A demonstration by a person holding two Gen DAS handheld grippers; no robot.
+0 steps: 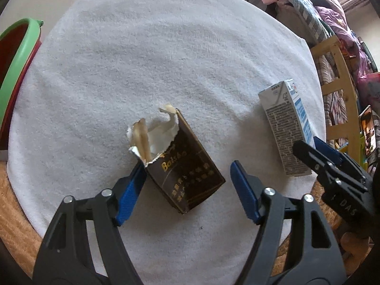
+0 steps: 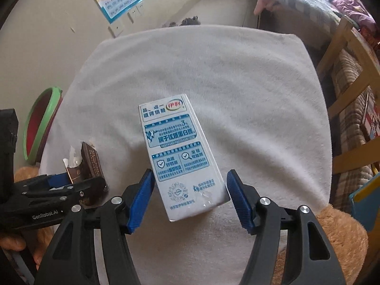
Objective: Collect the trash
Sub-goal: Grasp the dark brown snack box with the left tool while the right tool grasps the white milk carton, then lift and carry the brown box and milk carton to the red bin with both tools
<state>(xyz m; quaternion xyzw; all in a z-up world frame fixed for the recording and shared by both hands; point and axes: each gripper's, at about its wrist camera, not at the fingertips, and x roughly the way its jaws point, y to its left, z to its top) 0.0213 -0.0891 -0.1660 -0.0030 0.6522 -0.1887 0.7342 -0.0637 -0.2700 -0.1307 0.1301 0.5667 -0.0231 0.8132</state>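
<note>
On a worktop (image 1: 166, 47) draped in a white towel stand two pieces of trash: a dark brown packet (image 1: 185, 166) with its top torn open, and a white and blue milk carton (image 2: 182, 156) well apart to its right.

The left gripper (image 1: 185, 190) points steeply down over the brown packet, its blue fingers (image 1: 129, 197) spread. One finger touches or nearly touches the packet's left edge; the other stands clear of its right side. Pale sticks and torn foil lining poke from the open top.

The right gripper (image 2: 190, 194) straddles the carton's lower end, its fingers (image 2: 141, 199) spread too, one close against the left face and the other just off the right corner. Neither gripper is pinching yet.

A green-rimmed bin (image 1: 14, 54) with a red inside sits past the worktop's left edge.

What could go wrong, as a judgement:
- The one-sided touch on the packet may tip or skid it on the soft towel before the far finger arrives.
- A hard squeeze may crush the flimsy torn packet, and tilting it may spill the sticks.
- The carton is gripped low, so it may swing or slip on its glossy faces when lifted.
- The two grippers are close, so they may knock together on the way to the bin.
</note>
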